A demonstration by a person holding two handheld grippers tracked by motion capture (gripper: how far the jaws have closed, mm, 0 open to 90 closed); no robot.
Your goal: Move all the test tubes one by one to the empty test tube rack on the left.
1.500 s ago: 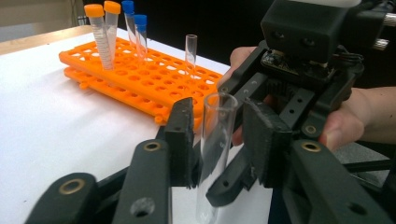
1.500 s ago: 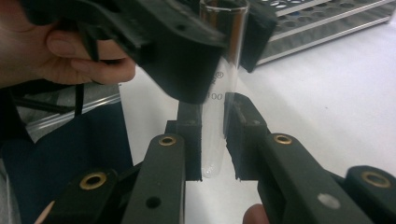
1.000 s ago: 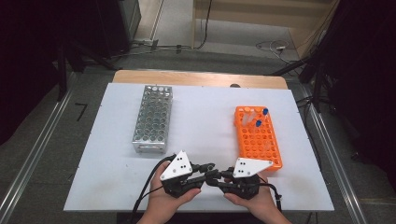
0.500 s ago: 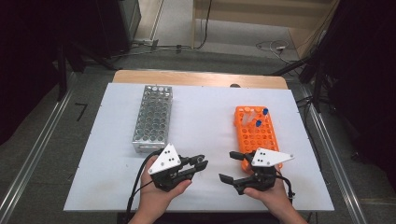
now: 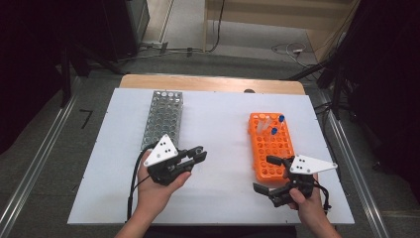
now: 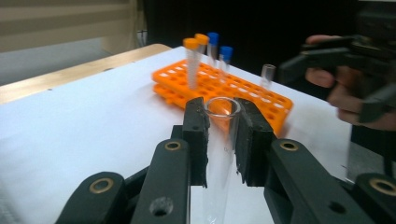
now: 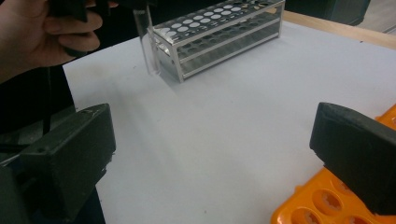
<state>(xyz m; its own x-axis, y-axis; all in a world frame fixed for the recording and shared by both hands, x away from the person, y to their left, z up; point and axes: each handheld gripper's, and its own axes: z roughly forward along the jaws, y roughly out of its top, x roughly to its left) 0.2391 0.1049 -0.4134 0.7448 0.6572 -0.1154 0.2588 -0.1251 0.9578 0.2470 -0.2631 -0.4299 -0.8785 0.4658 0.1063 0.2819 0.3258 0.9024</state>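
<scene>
Glass tube [image 6: 219,140] without a cap is clamped between the two black jaws of the left gripper [image 5: 197,156], with its open mouth standing a little above the pads. In the high view this gripper is seen over the near half of the white tabletop [image 5: 218,124], just in front of the near end of the metal rack [image 5: 163,119], which lies toward the left edge. In the right gripper view the tube [image 7: 144,39] is seen hanging upright, close beside the corner of the metal rack [image 7: 219,35].

The right gripper [image 5: 270,174] is held near the front right corner of the tabletop, at the near end of the orange rack [image 5: 270,148]. Its jaws have just been opening and now stand wide apart, and nothing is found between them. In the orange rack [image 6: 224,88] two tubes with orange caps [image 6: 191,65], two tubes with blue caps [image 6: 225,56] and one open tube [image 6: 267,74] are standing.
</scene>
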